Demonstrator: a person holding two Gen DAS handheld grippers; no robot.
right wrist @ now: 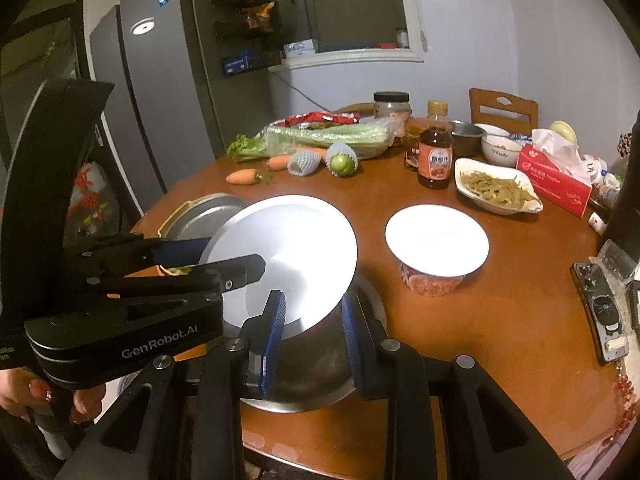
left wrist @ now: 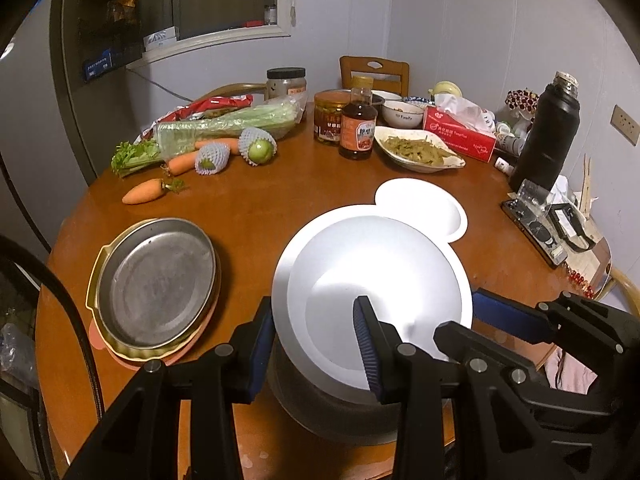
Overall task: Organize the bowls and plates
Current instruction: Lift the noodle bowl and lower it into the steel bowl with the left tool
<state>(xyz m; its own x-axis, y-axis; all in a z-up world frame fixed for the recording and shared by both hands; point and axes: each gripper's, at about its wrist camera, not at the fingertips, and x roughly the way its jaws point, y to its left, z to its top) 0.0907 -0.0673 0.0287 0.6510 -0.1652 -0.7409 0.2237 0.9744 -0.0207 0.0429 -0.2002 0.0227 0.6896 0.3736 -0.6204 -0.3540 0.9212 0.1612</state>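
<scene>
A white plate is tilted over a steel bowl at the table's near edge. My left gripper has its jaws on either side of the plate's near rim, one finger over and one under; it holds the plate up. In the right wrist view the same plate tilts above the steel bowl, and the left gripper reaches in from the left. My right gripper is open at the bowl's near rim, under the plate's edge.
A stack of a steel pan on yellow and pink dishes lies left. A noodle cup with a white lid stands right. Carrots, celery, jars, a sauce bottle, a dish of vegetables, a tissue box and a black flask fill the far side.
</scene>
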